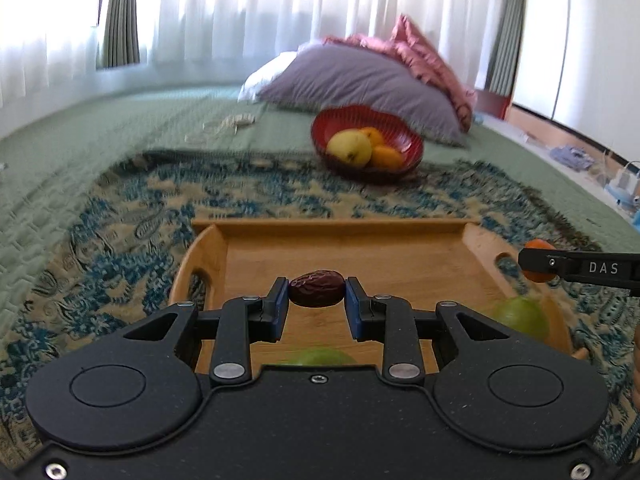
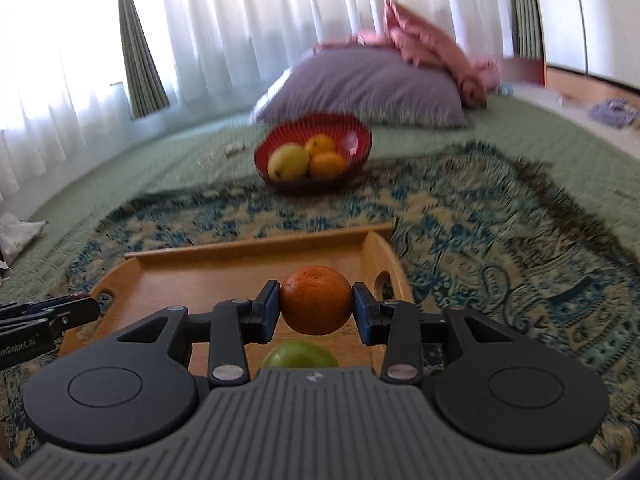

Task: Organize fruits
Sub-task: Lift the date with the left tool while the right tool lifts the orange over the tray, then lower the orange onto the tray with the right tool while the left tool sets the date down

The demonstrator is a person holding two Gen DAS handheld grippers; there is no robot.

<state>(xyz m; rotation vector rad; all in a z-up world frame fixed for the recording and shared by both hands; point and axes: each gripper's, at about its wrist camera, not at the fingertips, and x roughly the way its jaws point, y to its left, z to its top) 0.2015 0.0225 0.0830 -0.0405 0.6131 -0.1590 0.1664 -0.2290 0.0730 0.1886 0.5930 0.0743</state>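
My left gripper (image 1: 317, 294) is clamped on a wrinkled brown date (image 1: 317, 289), held above the wooden tray (image 1: 320, 227) that sits on the patterned blue-and-cream throw (image 1: 120, 248). Under it I see a green fruit (image 1: 320, 357) on the tray floor — another green one (image 1: 520, 316) lies toward the tray's right end. My right gripper (image 2: 316, 304) squeezes an orange (image 2: 316, 300) over the tray's right side, above a green fruit (image 2: 300, 354). Farther back, the red bowl (image 2: 348, 132) holds a yellow pear-like fruit (image 2: 288, 161) and two oranges — near the grey pillow (image 2: 372, 84).
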